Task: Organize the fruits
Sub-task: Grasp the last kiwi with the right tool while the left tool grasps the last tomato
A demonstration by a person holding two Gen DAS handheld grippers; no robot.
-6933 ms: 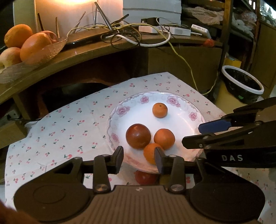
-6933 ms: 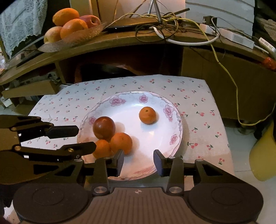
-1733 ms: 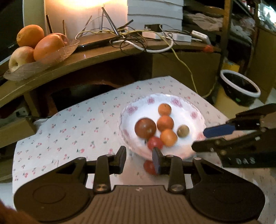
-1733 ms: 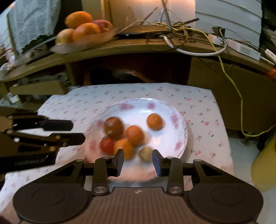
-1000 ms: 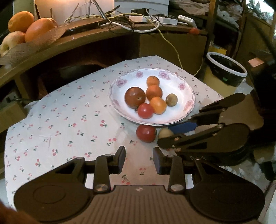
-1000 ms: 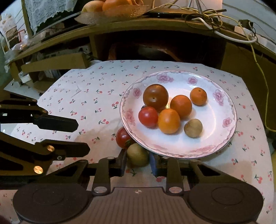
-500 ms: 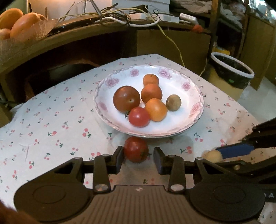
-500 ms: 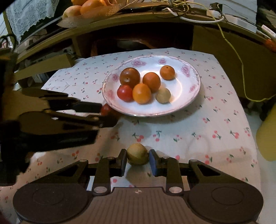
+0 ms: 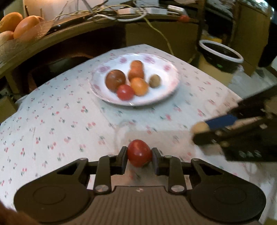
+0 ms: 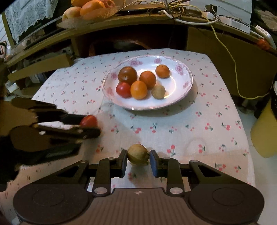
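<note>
My left gripper (image 9: 139,154) is shut on a red tomato (image 9: 139,153) and holds it above the cloth, near the front. My right gripper (image 10: 138,158) is shut on a yellow-green round fruit (image 10: 138,154). Each gripper shows in the other's view: the right one (image 9: 206,129) at the right, the left one (image 10: 90,124) at the left. The white floral plate (image 10: 183,83) stands farther back on the table. It holds several fruits: a dark red one (image 10: 127,74), a red tomato (image 10: 123,89), oranges (image 10: 138,90) and a small brown fruit (image 10: 158,92).
The table has a cherry-print cloth (image 10: 173,128). A wooden shelf behind carries a glass dish of large fruit (image 10: 90,8) and tangled cables (image 10: 181,10). A dark bin with a white rim (image 9: 220,55) stands on the floor at the right. A yellow container (image 10: 264,135) is beside the table.
Both grippers have pulled back from the plate. The left one has closed on the red tomato and lifted it. The right one still holds the yellow-green fruit.
</note>
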